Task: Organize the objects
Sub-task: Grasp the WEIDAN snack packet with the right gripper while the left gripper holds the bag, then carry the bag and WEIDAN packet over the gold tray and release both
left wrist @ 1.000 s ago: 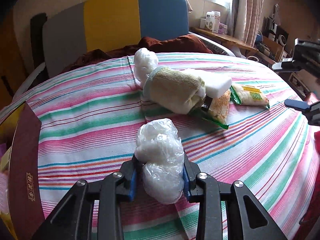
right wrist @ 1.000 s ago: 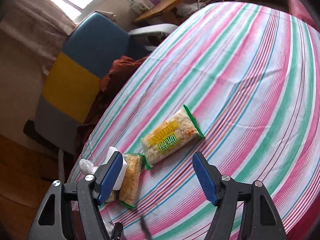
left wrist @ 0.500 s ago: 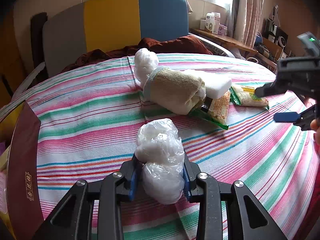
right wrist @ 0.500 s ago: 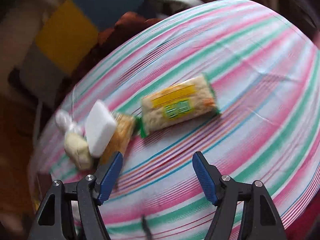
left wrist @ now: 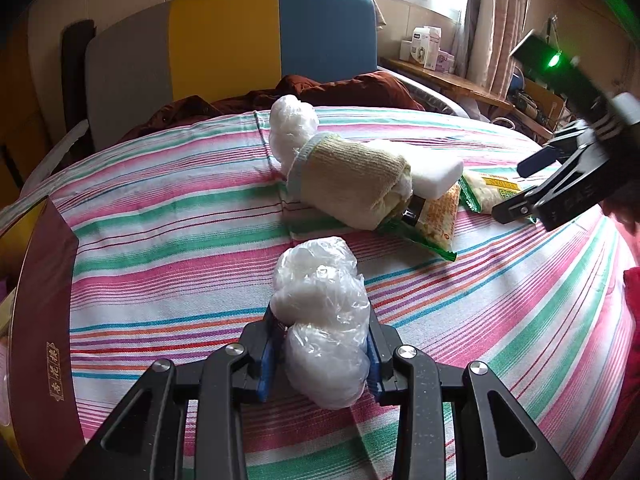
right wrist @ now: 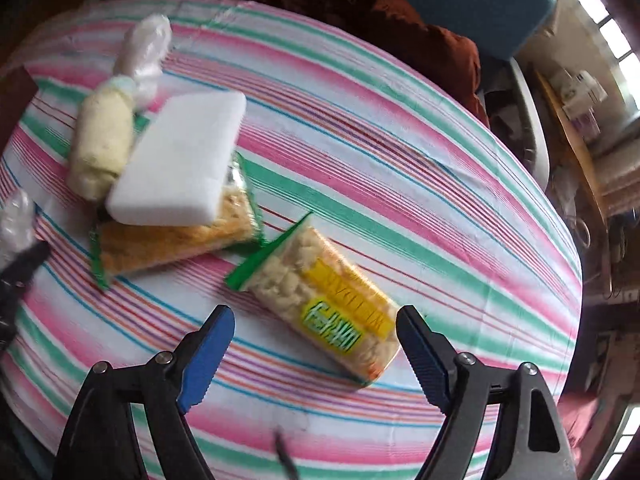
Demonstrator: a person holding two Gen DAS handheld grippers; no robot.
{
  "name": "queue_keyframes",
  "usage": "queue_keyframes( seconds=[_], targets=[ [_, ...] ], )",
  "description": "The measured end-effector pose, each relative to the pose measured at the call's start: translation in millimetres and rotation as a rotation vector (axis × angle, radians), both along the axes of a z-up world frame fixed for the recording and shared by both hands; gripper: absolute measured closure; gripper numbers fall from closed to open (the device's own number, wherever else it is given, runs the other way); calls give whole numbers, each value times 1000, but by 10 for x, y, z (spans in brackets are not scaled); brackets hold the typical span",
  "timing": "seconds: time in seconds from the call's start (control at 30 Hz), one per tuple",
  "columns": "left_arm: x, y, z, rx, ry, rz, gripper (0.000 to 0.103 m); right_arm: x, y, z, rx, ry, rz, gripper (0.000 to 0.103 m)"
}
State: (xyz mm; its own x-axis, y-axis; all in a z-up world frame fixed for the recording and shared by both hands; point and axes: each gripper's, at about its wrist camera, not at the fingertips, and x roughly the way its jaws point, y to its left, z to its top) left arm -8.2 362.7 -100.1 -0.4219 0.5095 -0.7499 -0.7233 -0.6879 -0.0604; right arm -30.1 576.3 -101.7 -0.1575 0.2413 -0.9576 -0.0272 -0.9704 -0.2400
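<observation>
My left gripper (left wrist: 320, 352) is shut on a clear plastic bag of white stuff (left wrist: 320, 312), held just above the striped cloth. A pile lies beyond it: a second white bag (left wrist: 292, 128), a rolled yellow towel (left wrist: 348, 184), a white sponge block (left wrist: 432, 170) and an orange snack pack (left wrist: 436, 216). My right gripper (right wrist: 316, 344) is open, hovering over a yellow-green snack pack (right wrist: 328, 300). The sponge (right wrist: 180, 160), orange pack (right wrist: 176, 240), towel (right wrist: 102, 148) and second bag (right wrist: 146, 52) also show in the right wrist view. The right gripper (left wrist: 532, 184) shows in the left wrist view.
A striped cloth (left wrist: 160, 240) covers the round table. A dark red box (left wrist: 40, 320) stands at the left edge. A grey, yellow and blue seat back (left wrist: 224, 40) with a brown garment (left wrist: 340, 88) stands behind. A shelf with small boxes (left wrist: 428, 48) lies at the back right.
My right gripper has swung in over the table and down toward the yellow-green snack pack. My left gripper has kept still with the bag in it.
</observation>
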Motion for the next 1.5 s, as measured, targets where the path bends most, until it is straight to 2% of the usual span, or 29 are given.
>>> queue_keyframes(
  seconds=[0.03, 0.1, 0.23, 0.27, 0.3, 0.33, 0.37, 0.4, 0.57, 0.67, 0.8, 0.9, 1.07, 1.23, 1.37, 1.5],
  targets=[
    [1, 2, -1, 0, 1, -1, 67, -27, 56, -60, 5, -12, 5, 18],
    [-3, -3, -1, 1, 0, -1, 67, -62, 152, -133, -9, -17, 9, 9],
    [-10, -10, -4, 2, 0, -2, 67, -55, 361, -183, -120, 16, -41, 10],
    [-10, -8, -4, 1, 1, -3, 67, -24, 387, -183, -148, 27, -52, 17],
    [-9, -5, -3, 0, 2, -3, 67, 25, 394, -167, -187, 43, -62, 31],
    [-10, -7, -3, 1, 3, -4, 67, 57, 384, -152, -206, 54, -67, 37],
    [-9, -6, -3, 1, 3, -4, 67, 108, 333, -125, -210, 69, -73, 50],
    [-7, -3, -2, 1, 3, -4, 67, 144, 275, -109, -202, 72, -79, 56],
    [-5, 1, 3, 7, -1, -3, 67, 300, 41, -78, -206, 46, -165, 57],
    [-7, 6, 11, 10, -5, -4, 67, 420, -30, -62, -247, 54, -262, 57],
    [-15, -5, 29, 9, -11, -8, 68, 614, -80, -28, -379, 136, -411, 58],
    [30, -14, 51, -14, 6, -26, 69, 720, -197, 13, -442, 196, -471, 59],
    [121, -132, 80, -38, 14, -36, 69, 824, -392, 134, -518, 303, -480, 59],
    [250, -349, 156, -30, -10, -26, 69, 910, -509, 67, -521, 305, -450, 59],
    [379, -489, 370, 11, 29, -26, 69, 929, -592, 167, -515, 316, -439, 59],
    [462, -641, 624, 60, 68, -18, 69, 851, -641, 265, -521, 372, -402, 59]
  ],
)
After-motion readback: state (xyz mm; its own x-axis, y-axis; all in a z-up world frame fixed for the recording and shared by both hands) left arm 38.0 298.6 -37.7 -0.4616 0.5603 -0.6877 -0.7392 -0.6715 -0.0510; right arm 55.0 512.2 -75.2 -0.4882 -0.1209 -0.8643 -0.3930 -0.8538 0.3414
